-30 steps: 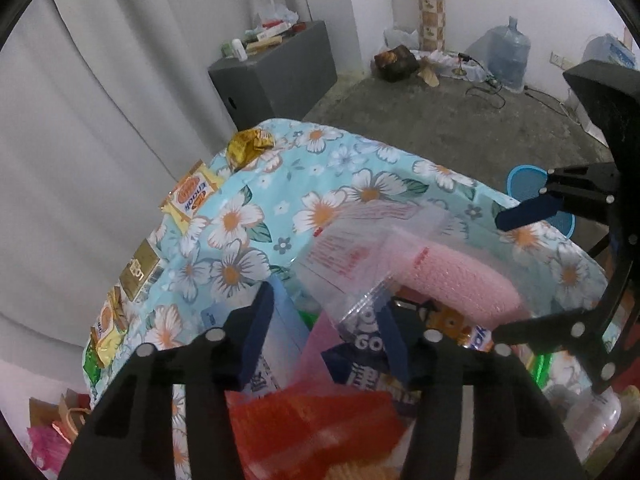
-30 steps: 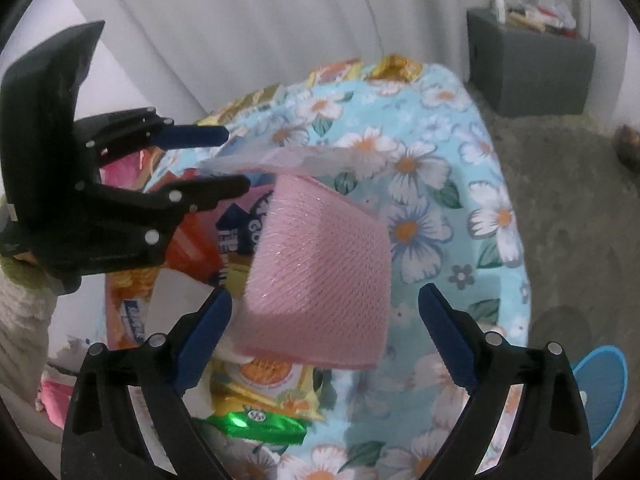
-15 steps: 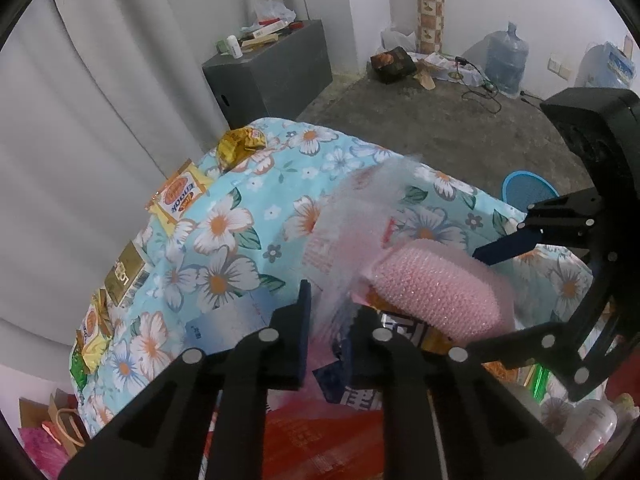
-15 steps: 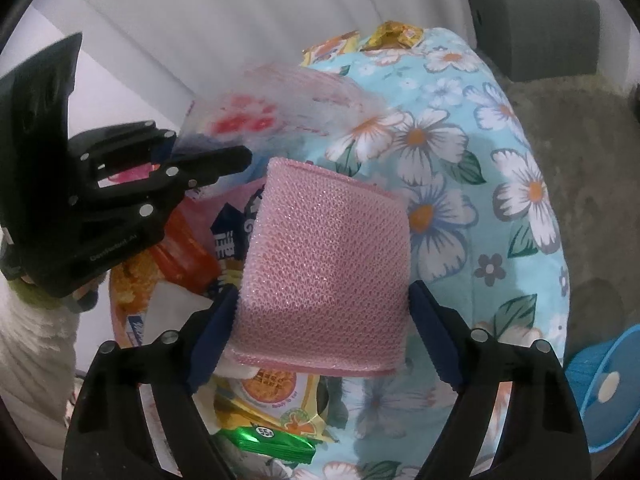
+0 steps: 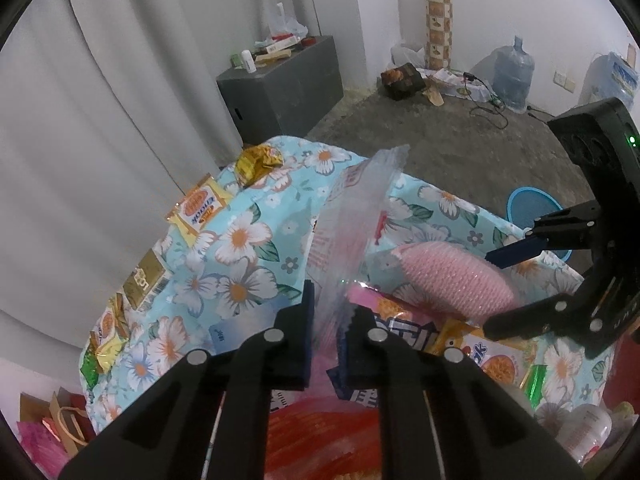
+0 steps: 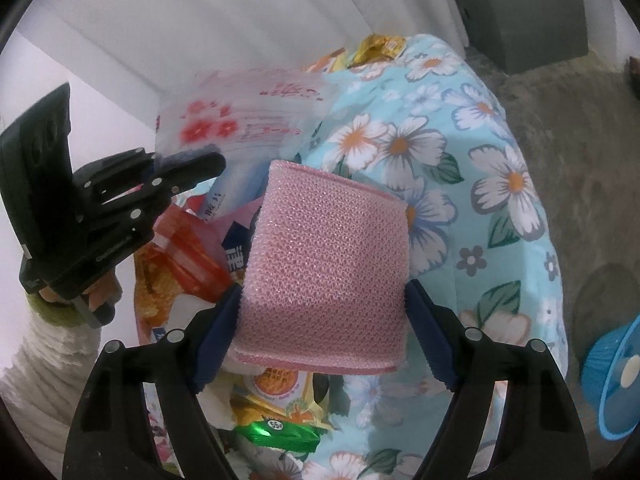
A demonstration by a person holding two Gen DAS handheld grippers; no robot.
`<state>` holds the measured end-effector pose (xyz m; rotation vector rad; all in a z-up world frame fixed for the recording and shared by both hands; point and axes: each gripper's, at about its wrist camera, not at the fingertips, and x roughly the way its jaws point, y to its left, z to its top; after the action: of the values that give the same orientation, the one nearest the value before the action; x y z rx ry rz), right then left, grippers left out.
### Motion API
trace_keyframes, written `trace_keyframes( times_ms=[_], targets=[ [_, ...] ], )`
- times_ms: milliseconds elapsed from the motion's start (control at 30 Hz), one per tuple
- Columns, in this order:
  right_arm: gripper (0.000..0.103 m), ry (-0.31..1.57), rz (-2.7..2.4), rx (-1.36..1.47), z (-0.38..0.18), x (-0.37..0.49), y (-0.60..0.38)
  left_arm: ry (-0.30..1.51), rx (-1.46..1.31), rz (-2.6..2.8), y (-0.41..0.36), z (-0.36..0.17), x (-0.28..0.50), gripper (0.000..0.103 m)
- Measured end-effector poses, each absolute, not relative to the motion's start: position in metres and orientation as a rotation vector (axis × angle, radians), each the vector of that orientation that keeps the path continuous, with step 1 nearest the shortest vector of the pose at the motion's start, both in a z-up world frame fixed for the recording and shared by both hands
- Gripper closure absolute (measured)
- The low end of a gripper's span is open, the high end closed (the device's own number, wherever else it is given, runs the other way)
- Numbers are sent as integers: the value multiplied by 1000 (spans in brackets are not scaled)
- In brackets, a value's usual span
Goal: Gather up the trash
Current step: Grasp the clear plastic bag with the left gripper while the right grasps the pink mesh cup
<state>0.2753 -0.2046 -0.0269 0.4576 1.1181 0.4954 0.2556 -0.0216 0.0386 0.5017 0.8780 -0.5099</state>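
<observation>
While the right gripper (image 6: 322, 312) squeezes a pink mesh sponge (image 6: 326, 268) between its blue-padded fingers (image 6: 218, 332), the pad bows slightly under the pressure and juts forward over the worktop. To its left, the left gripper (image 5: 326, 320) has its fingers almost closed on the lower edge of a clear zip bag (image 5: 352, 220) printed with red flowers, so the bag stands upright with its mouth at the top. The bag appears to be held up this way so that it can receive trash, and the sponge, lifted just beside it, looks like the next piece to go in. Beneath both tools lies a pile of wrappers: an orange-red snack bag (image 6: 180, 240), a blue and white packet (image 5: 404, 332) and a shiny green wrapper (image 6: 280, 436). Farther out, the floral tablecloth (image 6: 460, 184) covers the worktop, with a yellow biscuit packet (image 5: 200, 208), a gold wrapper (image 5: 256, 162) and other sachets lined along its far left edge. Beyond are a grey cabinet (image 5: 284, 84), pale curtains and a water jug (image 5: 512, 76) on the floor.
</observation>
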Motion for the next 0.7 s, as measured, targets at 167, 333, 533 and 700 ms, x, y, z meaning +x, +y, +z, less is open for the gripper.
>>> trace_keyframes(
  times_ms=[167,333,533,700],
  targets=[
    [27,1092,491,496,-21,266,-214,868,483,-502,-17,45,255,94],
    [27,1074,481,522,-15,256,-224,854,469,-503,-15,51,252,94],
    [27,1055,479,562,-13,250,-234,849,453,-492,-13,57,251,94],
    [27,1037,480,589,-12,249,-242,848,445,-492,-12,60,250,94]
  ],
)
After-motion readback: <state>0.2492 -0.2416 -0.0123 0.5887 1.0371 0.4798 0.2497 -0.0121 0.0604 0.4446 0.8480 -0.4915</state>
